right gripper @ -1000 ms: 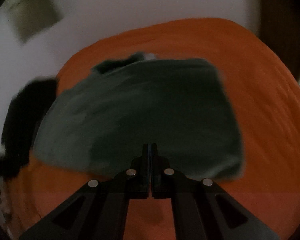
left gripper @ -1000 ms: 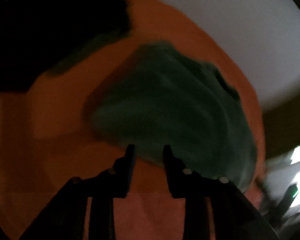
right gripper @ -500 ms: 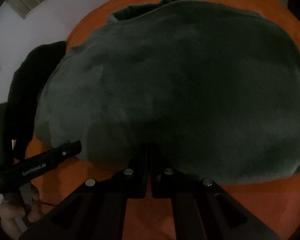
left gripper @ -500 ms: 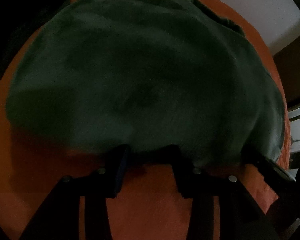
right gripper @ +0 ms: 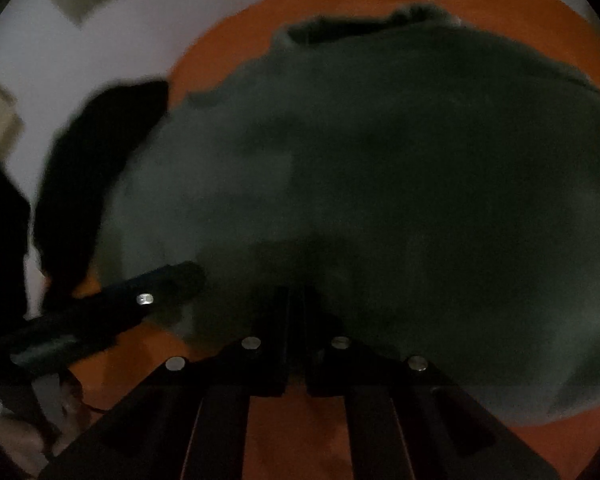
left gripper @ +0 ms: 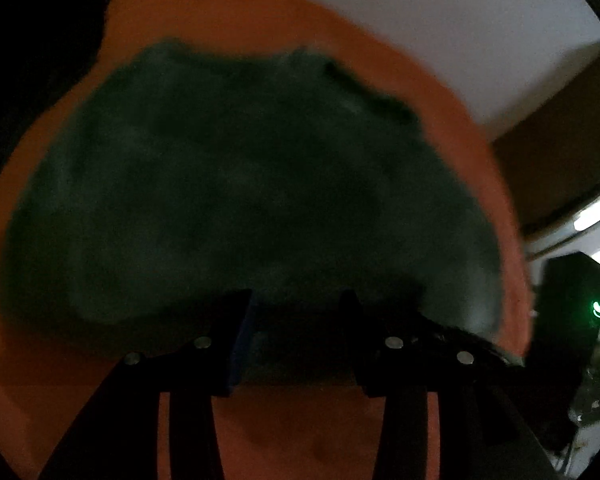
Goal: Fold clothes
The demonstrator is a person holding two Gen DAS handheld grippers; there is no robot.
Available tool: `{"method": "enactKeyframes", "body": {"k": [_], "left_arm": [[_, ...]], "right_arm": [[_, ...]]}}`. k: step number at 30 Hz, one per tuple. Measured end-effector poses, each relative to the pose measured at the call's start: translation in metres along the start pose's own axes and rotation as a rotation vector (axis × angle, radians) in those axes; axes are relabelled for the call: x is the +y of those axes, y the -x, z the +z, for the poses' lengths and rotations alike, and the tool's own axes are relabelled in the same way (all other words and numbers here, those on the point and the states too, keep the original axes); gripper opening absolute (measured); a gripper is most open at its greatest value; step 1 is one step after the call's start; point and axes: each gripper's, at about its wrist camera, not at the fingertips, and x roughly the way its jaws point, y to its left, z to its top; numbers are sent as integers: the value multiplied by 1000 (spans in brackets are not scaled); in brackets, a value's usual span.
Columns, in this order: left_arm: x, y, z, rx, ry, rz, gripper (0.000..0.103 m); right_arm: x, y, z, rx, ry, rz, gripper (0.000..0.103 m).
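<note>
A dark green fleece garment (left gripper: pixel 252 184) lies folded in a broad mound on the orange cloth surface (left gripper: pixel 308 432). My left gripper (left gripper: pixel 294 304) stands at its near edge, jaws apart, with the garment's thick edge lying between the two fingers. My right gripper (right gripper: pixel 296 294) is shut, its tips against the near edge of the same garment (right gripper: pixel 400 184); whether any cloth is pinched I cannot tell. One finger of the left gripper (right gripper: pixel 156 286) shows from the side in the right wrist view, pushed against the garment's left edge.
A black garment (right gripper: pixel 88 184) lies off the orange surface's left edge. Pale floor or wall (left gripper: pixel 440 20) lies beyond the far rim. A brown piece of furniture (left gripper: pixel 560 152) stands at the right. A hand (right gripper: pixel 20 436) holds the left gripper.
Both grippers have closed in on the green garment from a distance. The left jaws have widened and now straddle its near edge. The right jaws have stayed shut.
</note>
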Motion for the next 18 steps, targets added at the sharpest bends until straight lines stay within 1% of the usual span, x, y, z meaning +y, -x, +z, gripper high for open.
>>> {"method": "enactKeyframes", "body": {"k": [2, 3, 4, 6, 7, 8, 9, 10, 11, 12, 13, 14, 15, 16, 18], "left_arm": [[-15, -8, 18, 3, -66, 67, 46], [-22, -17, 28, 9, -85, 86, 46], [-22, -28, 33, 21, -85, 112, 46], [-10, -45, 32, 53, -64, 190, 46], [0, -50, 33, 64, -35, 208, 46], [13, -48, 34, 60, 9, 200, 46], [28, -42, 34, 48, 53, 187, 46], [41, -35, 35, 34, 83, 201, 46], [53, -28, 37, 20, 96, 234, 46], [65, -19, 38, 7, 105, 265, 46], [80, -11, 41, 0, 125, 254, 45], [95, -3, 42, 4, 159, 226, 45], [110, 7, 44, 5, 200, 235, 45], [121, 21, 47, -7, 224, 254, 45], [141, 52, 54, -46, 246, 275, 46]], "right_arm": [[-4, 11, 23, -76, -15, -26, 8], [-7, 6, 32, -73, -24, -31, 8], [-11, -1, 41, -60, -33, -34, 8], [-27, -23, 48, 16, -65, -59, 7], [-38, -29, 48, 36, -86, -51, 4], [-45, -30, 49, 34, -102, -39, 0], [-55, -21, 49, 12, -111, -65, 0], [-67, -11, 49, -15, -119, -100, 0], [-80, 1, 50, -47, -136, -139, 0], [-99, 10, 49, -56, -166, -146, 0], [-119, 18, 48, -59, -199, -144, 0], [-140, 26, 47, -62, -237, -170, 0], [-161, 34, 46, -71, -272, -189, 0], [-181, 44, 45, -79, -303, -180, 0], [-192, 59, 49, -88, -299, -194, 0]]}}
